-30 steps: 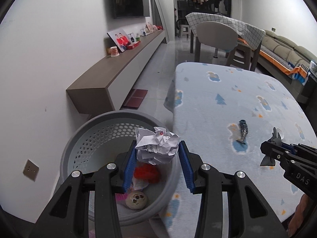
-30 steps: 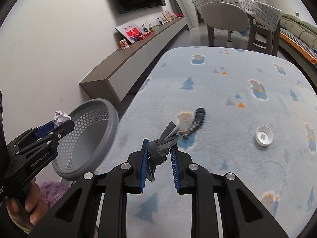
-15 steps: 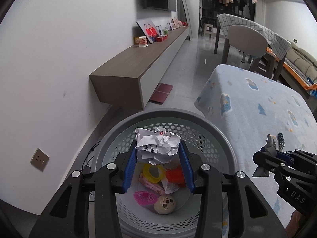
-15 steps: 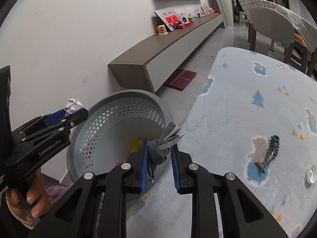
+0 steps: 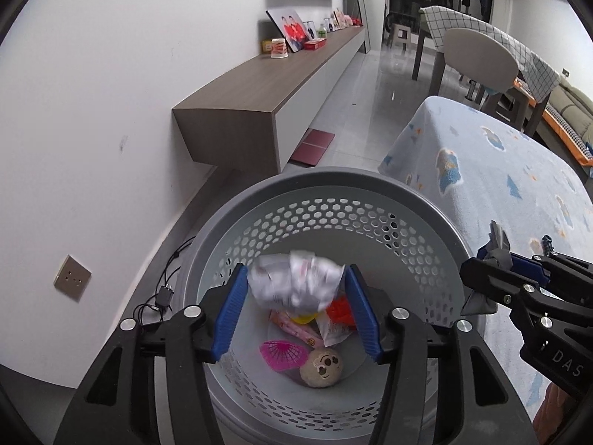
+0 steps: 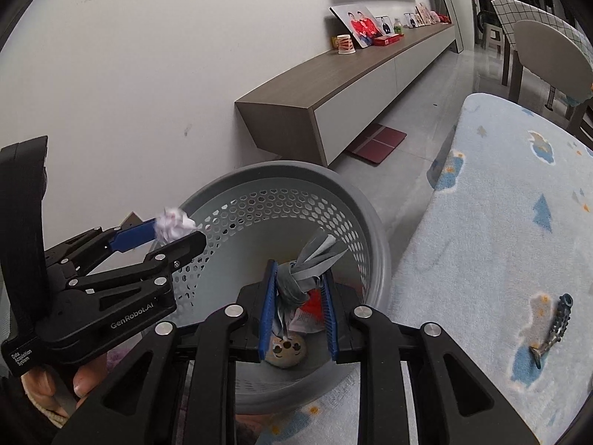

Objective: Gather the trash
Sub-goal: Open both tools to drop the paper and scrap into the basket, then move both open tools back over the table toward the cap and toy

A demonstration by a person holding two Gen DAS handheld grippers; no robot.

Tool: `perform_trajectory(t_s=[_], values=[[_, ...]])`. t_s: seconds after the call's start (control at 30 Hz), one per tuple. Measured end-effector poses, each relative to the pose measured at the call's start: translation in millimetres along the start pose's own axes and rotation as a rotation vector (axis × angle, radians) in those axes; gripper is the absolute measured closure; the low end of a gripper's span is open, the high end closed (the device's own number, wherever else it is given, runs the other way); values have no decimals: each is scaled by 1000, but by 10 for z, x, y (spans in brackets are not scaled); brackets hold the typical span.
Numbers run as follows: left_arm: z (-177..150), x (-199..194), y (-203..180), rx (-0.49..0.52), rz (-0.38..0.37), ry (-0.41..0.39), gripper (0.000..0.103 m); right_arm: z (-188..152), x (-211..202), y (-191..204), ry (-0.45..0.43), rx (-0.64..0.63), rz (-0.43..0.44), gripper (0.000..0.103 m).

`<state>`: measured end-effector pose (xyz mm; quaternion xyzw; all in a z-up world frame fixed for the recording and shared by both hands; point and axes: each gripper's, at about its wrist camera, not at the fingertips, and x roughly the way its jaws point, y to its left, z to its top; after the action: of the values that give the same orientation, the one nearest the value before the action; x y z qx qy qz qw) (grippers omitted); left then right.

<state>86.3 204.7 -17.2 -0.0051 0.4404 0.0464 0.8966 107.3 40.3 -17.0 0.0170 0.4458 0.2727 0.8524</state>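
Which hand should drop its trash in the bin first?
Left, probably. The left gripper has opened over the middle of the gray basket, and the paper ball looks blurred, as if slipping out. The right gripper is over the basket too, but its knotted gray strip is not yet released.

Even, soft indoor light on my feeds, no hard shadows. Heavy fisheye bending and dark corners. Paper wad between my left fingers is motion-blurred; floor ahead shows glare.
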Motion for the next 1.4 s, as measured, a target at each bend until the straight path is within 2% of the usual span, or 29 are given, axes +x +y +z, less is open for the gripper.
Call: perform_trajectory(t_s=[0.07,0.1,0.17,0.2,0.73,1.0,1.2,1.4], values=[[-1,-6,23,-8,6,-2,33,-12,-13,-1,-7,2,-2,69],[-2,-11,31,-10,12,-5,33,-11,-18,-9,-9,4,-4,67],[0,-17,45,-16,22,-6,32,-16,-42,-29,-24,12,-10,53],[-1,-17,58,-21,19,-4,32,-21,-58,-35,-31,14,-11,52],[-14,-23,107,-49,14,-7,27,-116,-171,-68,-35,33,-43,51],[-48,-90,83,-45,-8,-16,25,-288,-448,-252,-51,71,-118,50],[-87,-213,22,-34,-25,-47,25,-461,-824,-399,-83,114,-199,50],[-156,-366,-128,5,-79,-79,25,-631,-1257,-422,-120,143,-305,50]])
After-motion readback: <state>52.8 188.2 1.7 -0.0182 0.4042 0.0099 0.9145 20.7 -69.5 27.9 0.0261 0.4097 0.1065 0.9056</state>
